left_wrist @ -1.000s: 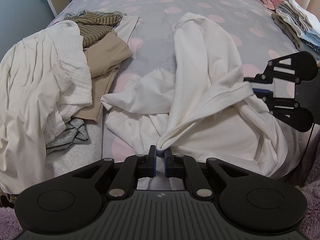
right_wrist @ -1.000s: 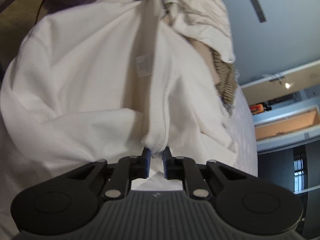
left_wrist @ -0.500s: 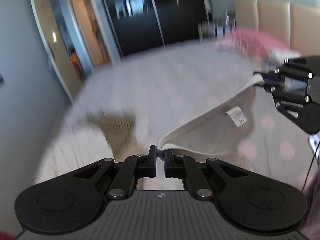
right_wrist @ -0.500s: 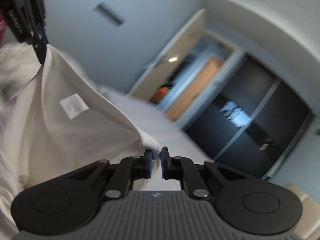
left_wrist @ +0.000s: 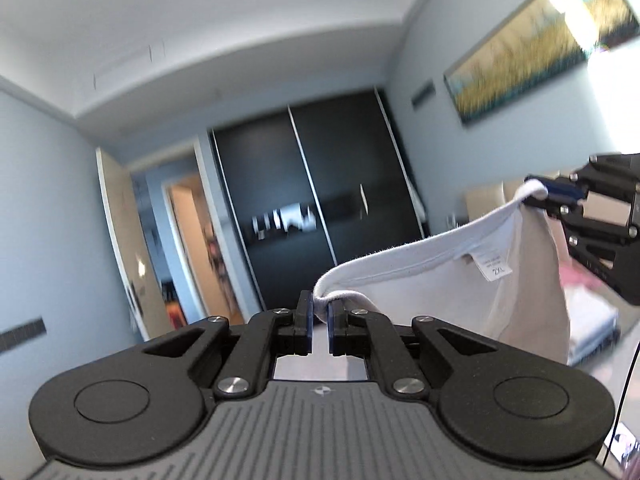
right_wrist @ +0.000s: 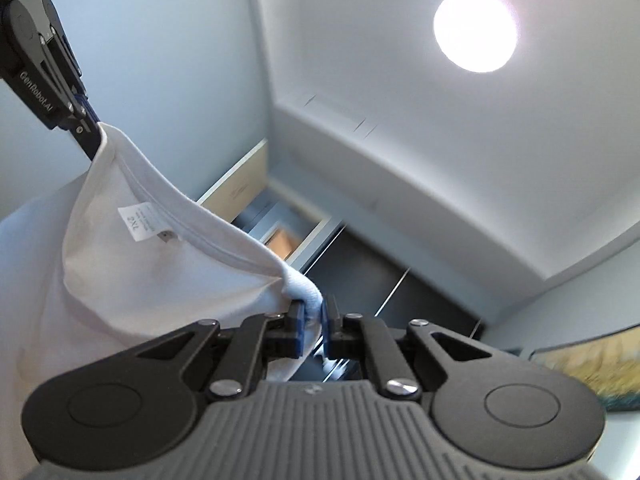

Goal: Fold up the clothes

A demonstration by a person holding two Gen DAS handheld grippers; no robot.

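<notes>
Bedroom interior: black sliding-door wardrobe [left_wrist: 320, 184] at centre, framed yellow landscape painting [left_wrist: 532, 36] upper right, round ceiling lamp [right_wrist: 475, 31]. Both hand-held grippers tilt upward. The left hand-held gripper [left_wrist: 319, 322] and right hand-held gripper [right_wrist: 311, 330] each pinch the neckband of the white cotton T-shirt [left_wrist: 472, 292], which is stretched between them in mid-air.

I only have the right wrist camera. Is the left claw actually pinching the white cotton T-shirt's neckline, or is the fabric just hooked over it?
Observer: The left wrist view shows the left claw shut on the white cotton T-shirt, with the ribbed neckline pinched between both pads.
Operator: Can you see anything below the shirt?
Observer: Only blurred pink and white bedding, low on the right beyond the hanging fabric.
</notes>
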